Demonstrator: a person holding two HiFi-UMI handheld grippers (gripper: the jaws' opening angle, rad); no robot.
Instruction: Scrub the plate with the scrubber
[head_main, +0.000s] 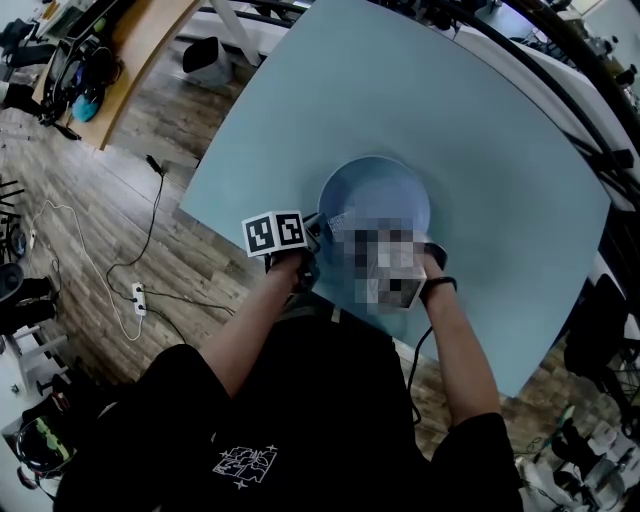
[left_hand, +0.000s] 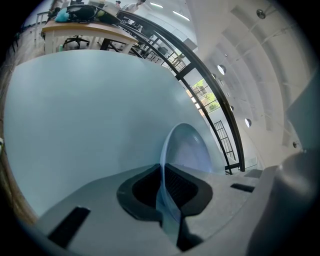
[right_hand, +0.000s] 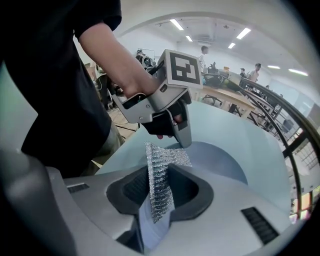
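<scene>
At the left, the left gripper (left_hand: 164, 190) has its fingers closed on the near rim of the pale blue plate (head_main: 375, 190), the thin edge running straight down between the ribbed pads in the left gripper view. The plate sits near the person's edge of the light blue tabletop (head_main: 480, 130), its open face spreading away from both grippers. Whether the pinched rim is raised off the surface cannot be told. Just right of that hold, the right gripper (right_hand: 161, 192) is clamped on the scrubber (right_hand: 159, 182), a silvery mesh pad. Its long axis runs out along the fingers, and its free end is folded over towards the plate. In the right gripper view, that free end hangs at the plate's near rim, close beside the left gripper's tip, and the bare plate surface lies ahead and to the right of it. By this reading, the right gripper is the working one. The coming stroke likely calls for pushing the mesh forward and rightward across the face, away from the steadying left fingers.
</scene>
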